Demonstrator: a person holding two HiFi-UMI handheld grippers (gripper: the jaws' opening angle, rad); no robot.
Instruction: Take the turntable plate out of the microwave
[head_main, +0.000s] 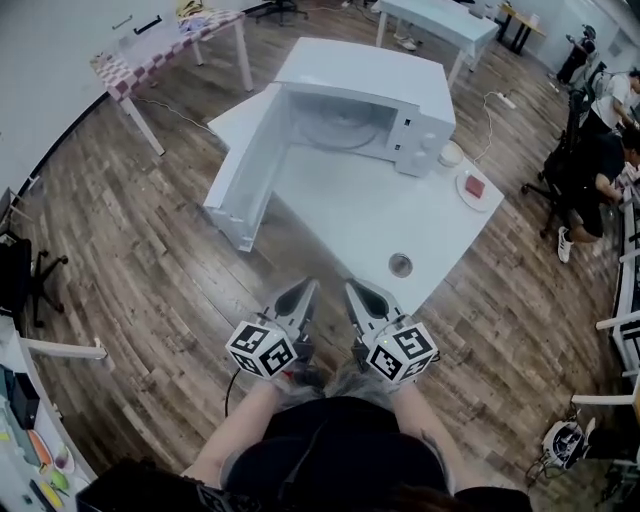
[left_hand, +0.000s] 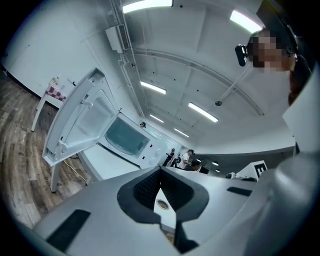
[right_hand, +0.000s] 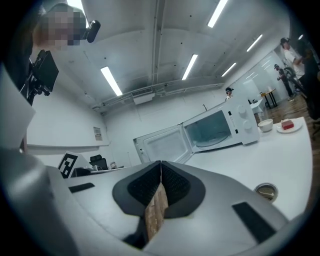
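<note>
Left claw (head_main: 303, 293) pressed together at the tips, empty. Right claw (head_main: 356, 291) likewise, empty. Both sit side by side at the near table (head_main: 375, 215) edge. The turntable plate (head_main: 338, 128) lies flat inside the microwave (head_main: 372, 88), straight ahead and well apart from both. It's round, so no long axis. The door (head_main: 248, 165) swings out on the left side, so the right claw likely has the clearer path. Counts: one microwave, one plate, one saucer (head_main: 476, 190), one bowl (head_main: 451, 153), one round tin (head_main: 400, 265).
</note>
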